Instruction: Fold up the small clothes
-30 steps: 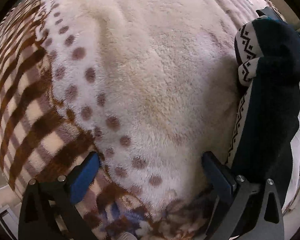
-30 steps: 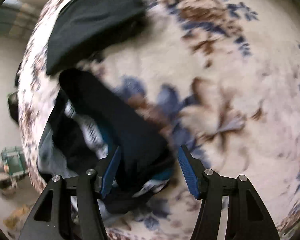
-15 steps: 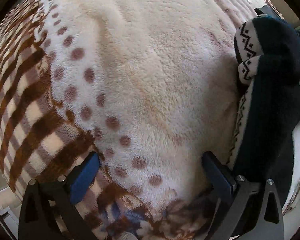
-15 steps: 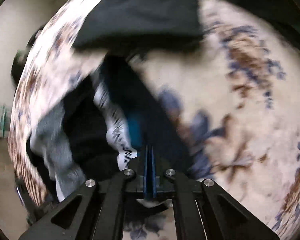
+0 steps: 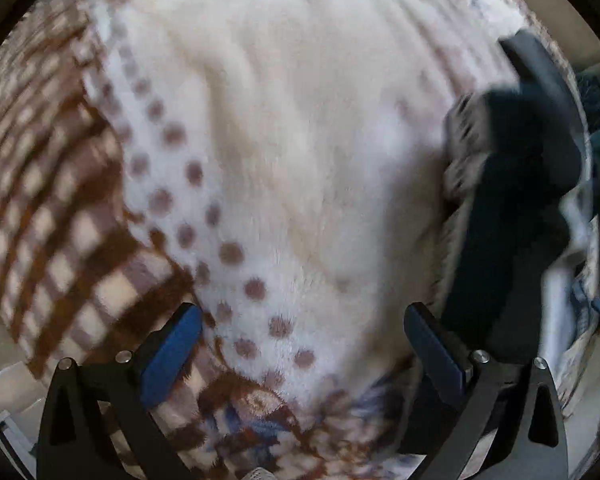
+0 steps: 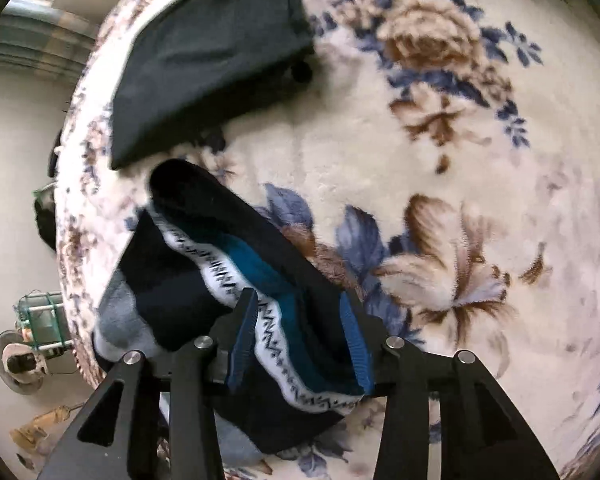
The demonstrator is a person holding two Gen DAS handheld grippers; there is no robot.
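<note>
A pile of dark socks [image 6: 204, 248] with a white zigzag band and a teal stripe lies on the floral blanket [image 6: 380, 168], near its left edge. My right gripper [image 6: 300, 340] points down over the pile. Its jaws are opening, with the banded sock's cloth lying loose between the blue pads [image 6: 242, 336]. A folded dark garment [image 6: 212, 52] rests farther back. In the left wrist view the same sock pile [image 5: 512, 208] is blurred at the right, beside the right finger. My left gripper [image 5: 304, 344] hangs open over bare cream blanket [image 5: 300, 140] with nothing between its fingers.
The blanket's brown checked border [image 5: 60, 220] curves down the left of the left wrist view. Beyond the bed's edge lies pale floor [image 6: 16, 160] with a green-framed object [image 6: 40, 320] and a round object [image 6: 16, 360] beside it.
My right gripper went from open to fully shut on the sock pile, then opened again and drew back slightly. My left gripper rose a little and stayed open; the socks beside it shifted.
</note>
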